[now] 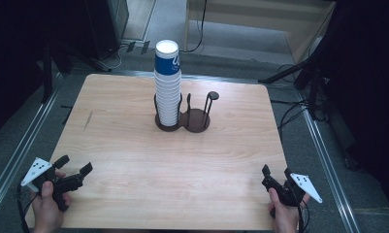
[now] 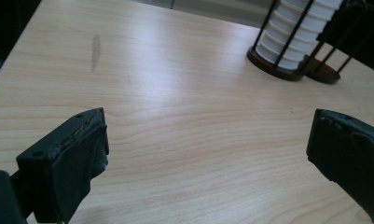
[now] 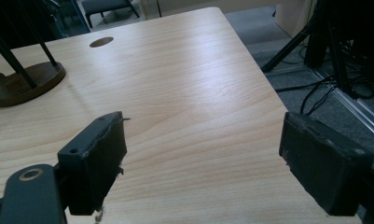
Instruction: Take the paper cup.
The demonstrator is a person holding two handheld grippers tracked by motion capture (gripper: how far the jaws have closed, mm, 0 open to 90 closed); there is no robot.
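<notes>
A tall stack of white paper cups (image 1: 168, 87), the top one blue, stands in the left ring of a dark two-ring holder (image 1: 196, 121) at the middle of the wooden table (image 1: 134, 160). The holder's right ring is empty. My left gripper (image 1: 75, 163) is held over the near left corner, far from the stack. Its jaws are wide open with nothing between them (image 2: 208, 126). My right gripper (image 1: 277, 170) is held over the near right corner, open too, with bare tabletop between its jaws (image 3: 202, 121). The cup stack (image 2: 292, 32) and the holder's base (image 3: 26, 81) sit farther off.
A grey smear (image 1: 88, 120) marks the table's left side. Metal rails run along both sides of the table. Cables (image 1: 291, 114) and dark stand legs (image 1: 284, 73) lie on the floor to the right and behind.
</notes>
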